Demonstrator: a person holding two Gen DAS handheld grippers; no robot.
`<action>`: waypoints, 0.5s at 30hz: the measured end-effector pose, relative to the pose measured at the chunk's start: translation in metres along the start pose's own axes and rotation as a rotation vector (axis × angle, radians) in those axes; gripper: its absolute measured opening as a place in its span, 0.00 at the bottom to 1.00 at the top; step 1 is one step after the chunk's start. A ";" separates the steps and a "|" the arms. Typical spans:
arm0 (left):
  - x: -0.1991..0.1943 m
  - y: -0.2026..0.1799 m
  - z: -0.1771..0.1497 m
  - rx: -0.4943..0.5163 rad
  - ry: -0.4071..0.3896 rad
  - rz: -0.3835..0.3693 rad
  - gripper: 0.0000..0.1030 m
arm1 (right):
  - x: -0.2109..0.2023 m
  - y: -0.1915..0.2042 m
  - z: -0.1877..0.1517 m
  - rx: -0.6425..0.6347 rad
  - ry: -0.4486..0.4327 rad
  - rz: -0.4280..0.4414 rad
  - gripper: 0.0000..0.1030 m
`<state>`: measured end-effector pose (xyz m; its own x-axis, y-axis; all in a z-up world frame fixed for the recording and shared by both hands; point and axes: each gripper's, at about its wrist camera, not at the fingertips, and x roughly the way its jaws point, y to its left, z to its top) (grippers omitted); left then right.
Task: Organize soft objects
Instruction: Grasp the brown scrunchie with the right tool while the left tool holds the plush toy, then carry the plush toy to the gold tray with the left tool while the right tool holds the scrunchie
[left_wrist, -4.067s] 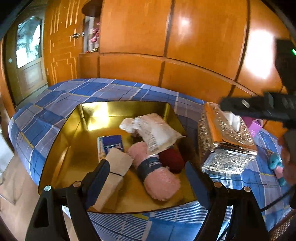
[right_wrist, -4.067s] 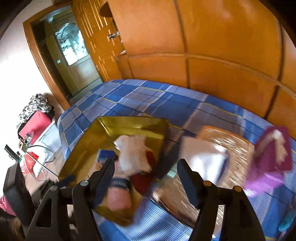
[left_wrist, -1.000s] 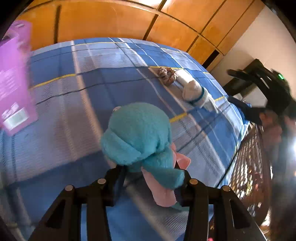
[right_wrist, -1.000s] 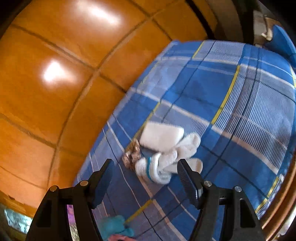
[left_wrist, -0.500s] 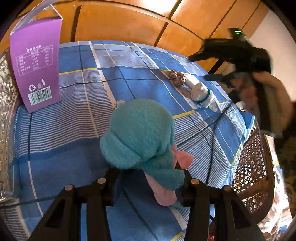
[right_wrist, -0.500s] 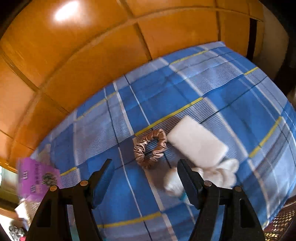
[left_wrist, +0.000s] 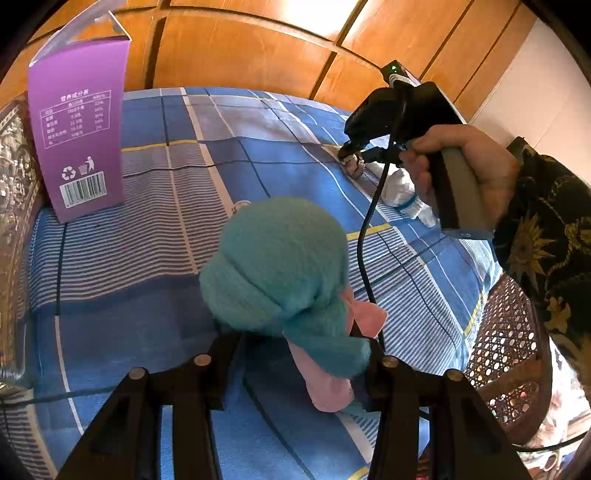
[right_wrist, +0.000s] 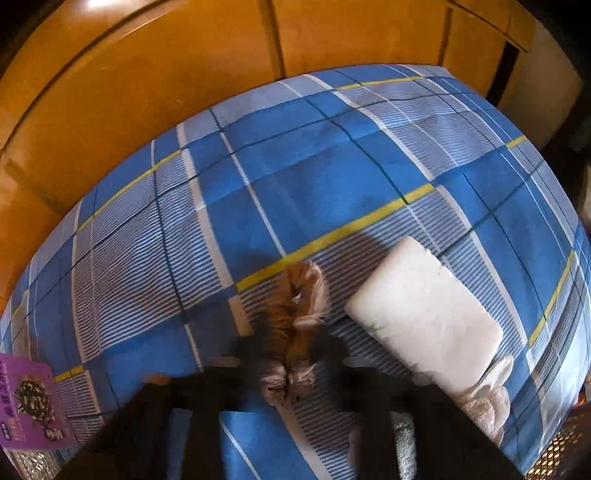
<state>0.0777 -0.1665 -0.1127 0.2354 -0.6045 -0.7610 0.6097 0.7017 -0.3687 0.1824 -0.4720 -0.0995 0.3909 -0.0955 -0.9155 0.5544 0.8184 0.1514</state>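
My left claw (left_wrist: 295, 354) is pinching the teal and pink plush toy (left_wrist: 280, 266), which sits over the blue plaid bed (left_wrist: 155, 236) near its front edge. The grip is low, on the pink part, so the round teal head bulges forward above the fingers. I judge it light and very squashy; the pile should give good friction, but a hold on a thin limb lets the head flop, so I would rather have the fingers across the thicker body.

My right claw (right_wrist: 295, 365) is down at the brown satin scrunchie (right_wrist: 295, 325), further along the bed. The wrist view is blurred and its fingers are dark smears on either side of the scrunchie; they look drawn in around it, yet I cannot tell whether they have actually pressed together on the fabric. I expect the scrunchie to be nearly weightless, slick and gathered over elastic, so it may slide out of a shallow pinch. Taking the whole ring across its bunched width seems safest.

Just beside it lies a white rectangular pad (right_wrist: 421, 314), and touching that pad's near end a rolled white sock (right_wrist: 487, 402). A purple carton (left_wrist: 79, 129) stands upright well apart from them.
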 end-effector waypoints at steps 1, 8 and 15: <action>0.000 0.000 0.000 0.001 -0.002 0.000 0.47 | -0.006 0.006 -0.004 -0.043 -0.013 0.018 0.13; -0.001 -0.003 -0.002 0.019 -0.017 0.011 0.45 | -0.021 0.040 -0.061 -0.273 0.088 0.087 0.15; -0.006 0.000 0.006 -0.003 -0.003 0.004 0.36 | -0.015 0.032 -0.082 -0.271 0.090 0.069 0.16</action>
<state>0.0809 -0.1649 -0.1050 0.2397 -0.6027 -0.7611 0.6064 0.7052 -0.3674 0.1336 -0.3976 -0.1114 0.3478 0.0066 -0.9375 0.3075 0.9439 0.1207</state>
